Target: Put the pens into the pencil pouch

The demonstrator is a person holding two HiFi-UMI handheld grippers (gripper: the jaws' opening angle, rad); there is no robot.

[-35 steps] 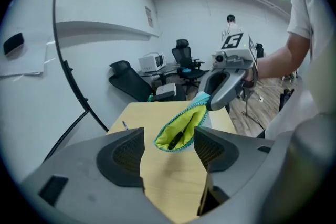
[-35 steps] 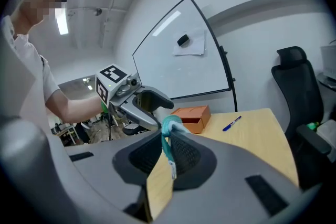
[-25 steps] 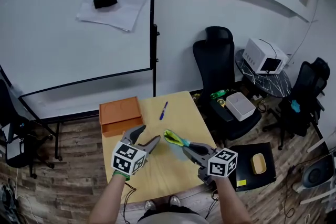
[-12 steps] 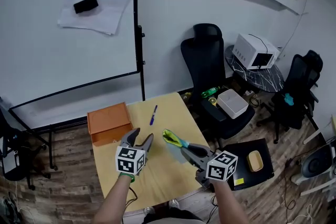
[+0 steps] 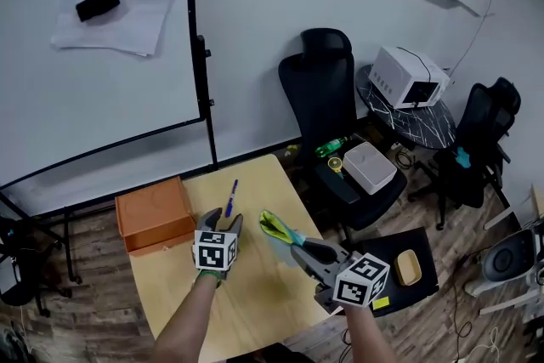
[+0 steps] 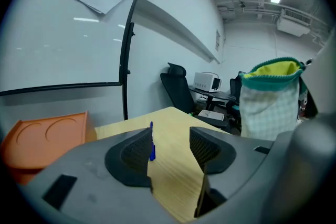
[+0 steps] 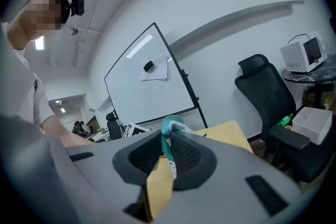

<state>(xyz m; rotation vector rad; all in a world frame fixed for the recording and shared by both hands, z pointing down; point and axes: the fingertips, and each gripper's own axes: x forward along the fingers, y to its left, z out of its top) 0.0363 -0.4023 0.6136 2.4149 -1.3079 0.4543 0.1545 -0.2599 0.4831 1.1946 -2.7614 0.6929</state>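
A blue pen (image 5: 230, 198) lies on the yellow table (image 5: 263, 293) toward its far edge. My left gripper (image 5: 224, 221) hovers just short of it, pointing at it. In the left gripper view the pen (image 6: 151, 145) shows past the left pad, outside the gap. The left gripper (image 6: 170, 149) is open; its jaws have just been closing a little, with nothing between them. My right gripper (image 5: 295, 245) is shut on the teal rim of the pencil pouch (image 5: 275, 226), held up above the table. The pouch (image 6: 273, 96) gapes open at its yellow-lined top. The right gripper (image 7: 168, 150) pinches the pouch's rim (image 7: 169, 134).
An orange box (image 5: 153, 215) sits at the table's far left corner. Behind the table stand a whiteboard (image 5: 93, 55) and a black office chair (image 5: 321, 89). A white box (image 5: 367, 167) rests on another seat to the right, beside a round side table with a white appliance (image 5: 406, 76).
My left gripper has gone forward and down towards the blue pen, its jaws a little narrower. The right gripper has shifted slightly with the pouch still in it.
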